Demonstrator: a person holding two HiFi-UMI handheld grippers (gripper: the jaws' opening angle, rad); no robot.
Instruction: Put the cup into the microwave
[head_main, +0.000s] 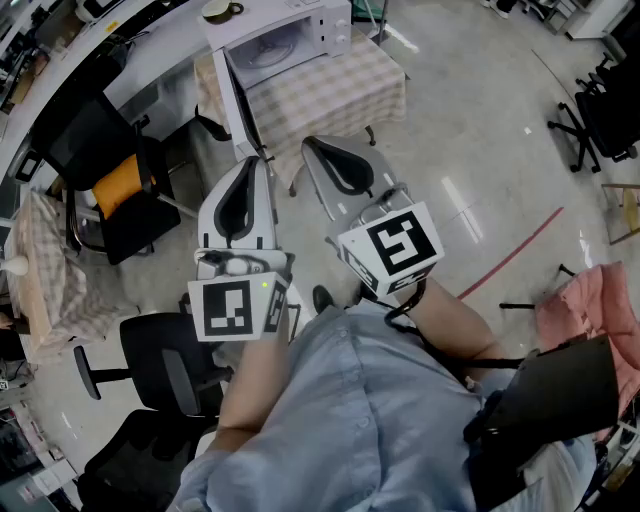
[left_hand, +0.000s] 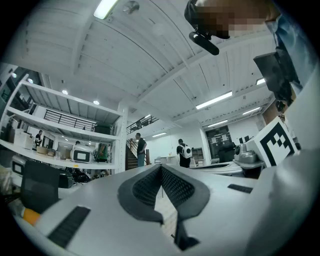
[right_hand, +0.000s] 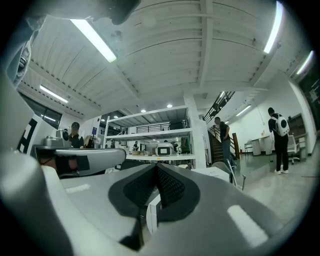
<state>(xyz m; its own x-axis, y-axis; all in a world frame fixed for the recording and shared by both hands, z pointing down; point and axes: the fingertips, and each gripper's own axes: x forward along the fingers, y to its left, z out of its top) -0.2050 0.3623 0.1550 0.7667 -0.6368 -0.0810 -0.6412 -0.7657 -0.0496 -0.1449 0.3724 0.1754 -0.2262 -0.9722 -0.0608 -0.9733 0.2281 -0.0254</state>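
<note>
Both grippers are held level in front of the person, side by side and a little apart. At the left gripper (head_main: 262, 162) (left_hand: 161, 168) the two dark pads meet at their tips and nothing is between them; there is only a narrow gap lower down, behind the tips. The right gripper (head_main: 310, 145) (right_hand: 156, 167) is closed in the same way, pad against pad, and it also holds nothing. Each one carries its cube with a black and white marker near the hand.

The cup (head_main: 217, 10) is well apart from both grippers. As far as I can see, it stands on top of the white microwave (head_main: 300, 30), near its far left corner, with the handle to the right in the head view. The microwave's door (head_main: 242, 100) is swung wide open, toward the grippers. The microwave stands on a small table (head_main: 340, 95), which is covered with a checked cloth.

To the left of the table is a black chair (head_main: 100, 140) with an orange cushion (head_main: 120, 185) on it. On the shiny floor at the right runs a thin red line (head_main: 515, 250).
</note>
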